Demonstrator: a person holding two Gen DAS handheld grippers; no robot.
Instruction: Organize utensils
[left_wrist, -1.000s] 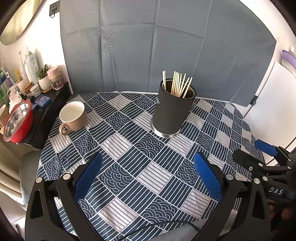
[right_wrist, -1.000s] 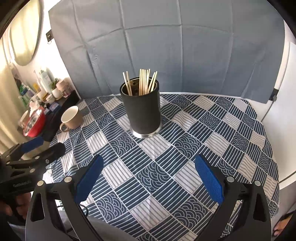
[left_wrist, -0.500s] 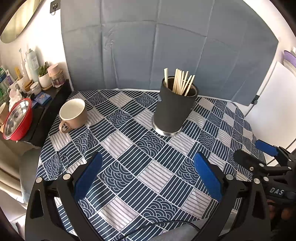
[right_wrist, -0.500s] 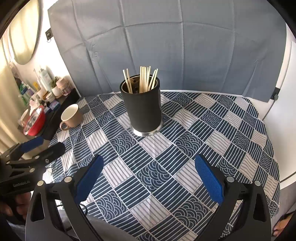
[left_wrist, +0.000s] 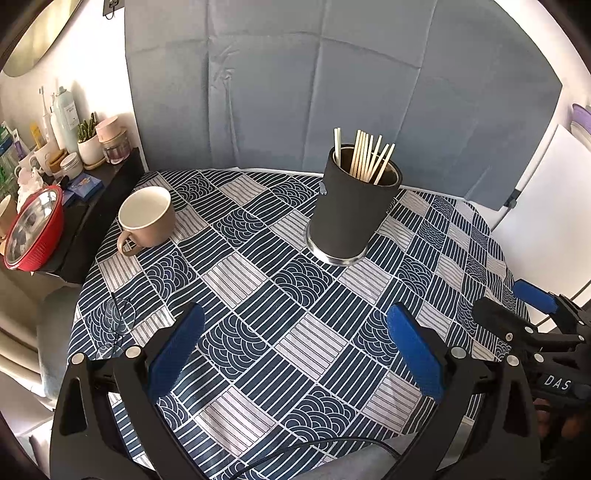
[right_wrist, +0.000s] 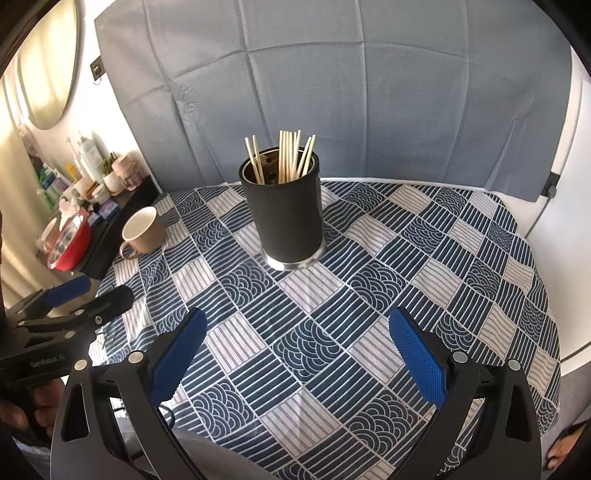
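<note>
A black cylindrical holder (left_wrist: 351, 218) (right_wrist: 286, 218) stands upright near the table's middle, with several pale wooden chopsticks (left_wrist: 367, 158) (right_wrist: 284, 155) sticking out of it. My left gripper (left_wrist: 295, 354) hovers over the near part of the table, open, with nothing between its blue pads. My right gripper (right_wrist: 299, 354) is likewise open and empty, well short of the holder. Each gripper shows at the edge of the other's view: the right gripper (left_wrist: 524, 306), the left gripper (right_wrist: 85, 295).
A beige mug (left_wrist: 147, 218) (right_wrist: 142, 232) sits on the patterned tablecloth (left_wrist: 258, 266) left of the holder. A dark side shelf (left_wrist: 99, 206) at the left carries a red bowl (left_wrist: 33, 229), jars and bottles. A grey cloth backdrop (left_wrist: 332, 85) hangs behind the table.
Both views have shifted slightly: the holder and mug sit a little higher and farther in frame, as both grippers drew back a bit. Both stay open and empty.
</note>
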